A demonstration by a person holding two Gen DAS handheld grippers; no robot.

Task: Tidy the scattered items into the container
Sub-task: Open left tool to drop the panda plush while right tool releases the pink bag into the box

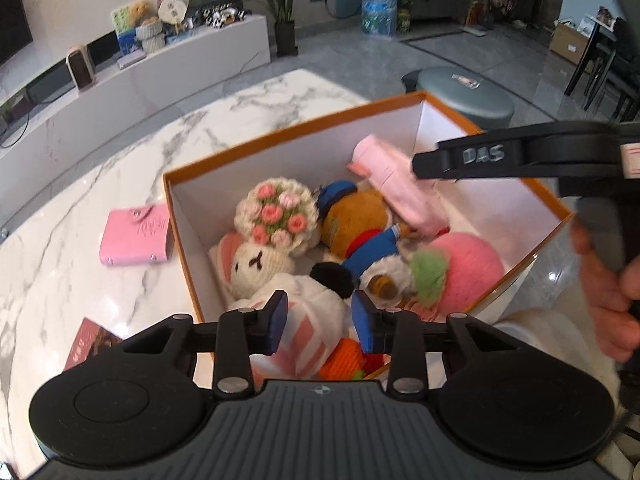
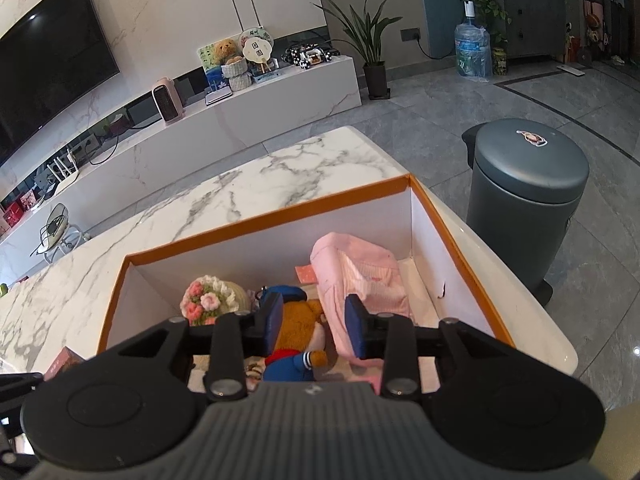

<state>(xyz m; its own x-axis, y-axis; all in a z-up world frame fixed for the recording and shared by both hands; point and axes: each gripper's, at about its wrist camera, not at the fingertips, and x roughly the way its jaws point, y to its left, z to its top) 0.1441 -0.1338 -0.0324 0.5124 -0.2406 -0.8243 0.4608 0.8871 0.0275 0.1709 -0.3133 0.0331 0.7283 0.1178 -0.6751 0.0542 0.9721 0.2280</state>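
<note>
Over the orange box (image 1: 276, 136), both tongs part-open and empty, pink pouch (image 2: 360, 276) just beyond right tongs (image 2: 314, 326)

We count one orange box (image 1: 288, 136) holding six soft toys, one pink pouch (image 1: 394, 184) and one knitted bouquet (image 1: 276, 216). On the tabletop (image 1: 120, 152) we see one pink wallet (image 1: 136, 236) and one red booklet (image 1: 90, 346).

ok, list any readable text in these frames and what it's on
"DAS": raised letters on the black right gripper arm.
Pink flat case on the marble table: scrawled mark, unreadable.
Round paper fan on the white TV console: characters too small.
Blue water jug label: blurred.
</note>
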